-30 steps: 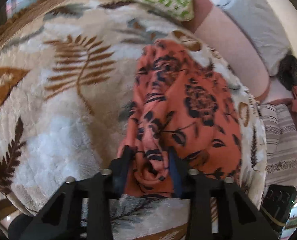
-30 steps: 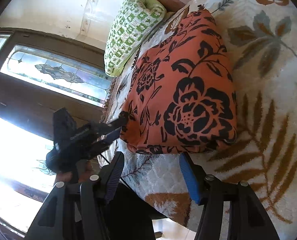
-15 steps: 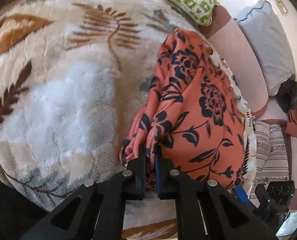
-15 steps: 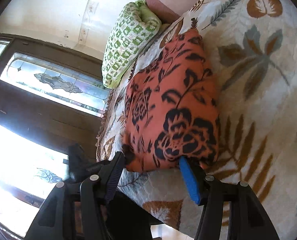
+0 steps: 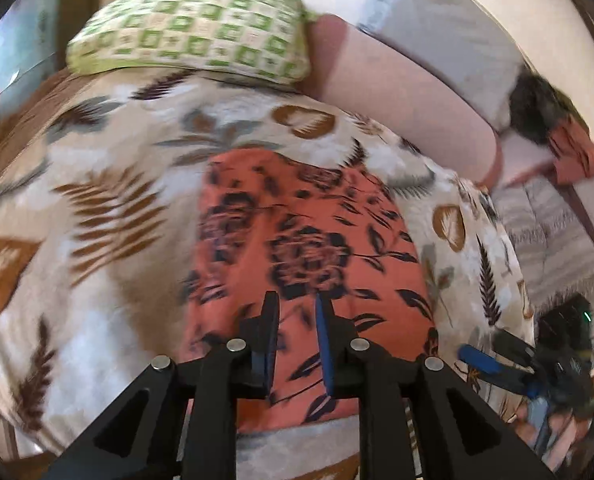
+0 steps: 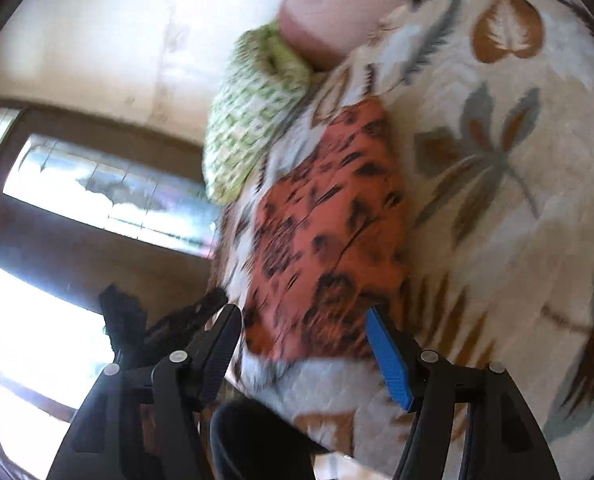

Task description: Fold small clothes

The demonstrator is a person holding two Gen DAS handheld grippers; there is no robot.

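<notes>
Fingers of the left gripper (image 5: 296,334) fill the near foreground of the left wrist view, a narrow gap between them widening, nothing pinched; the cloth seen through the gap lies flat below. Just beyond lies the orange floral garment (image 5: 305,264), folded into a rough rectangle near the front edge of the leaf-patterned blanket (image 5: 109,208). At the right edge of that view the right gripper (image 5: 493,360) shows blurred; its own camera shows its jaws wide apart and opening (image 6: 303,344), framing the garment's near end (image 6: 329,240) without touching it.

Judged from this, a fold is just laid. To finish well, lift both tools clear before moving sideways, so no pad drags the top layer askew.

Farther back sit a green checked pillow (image 5: 193,36) and a pink bolster (image 5: 405,104). No container is visible.
</notes>
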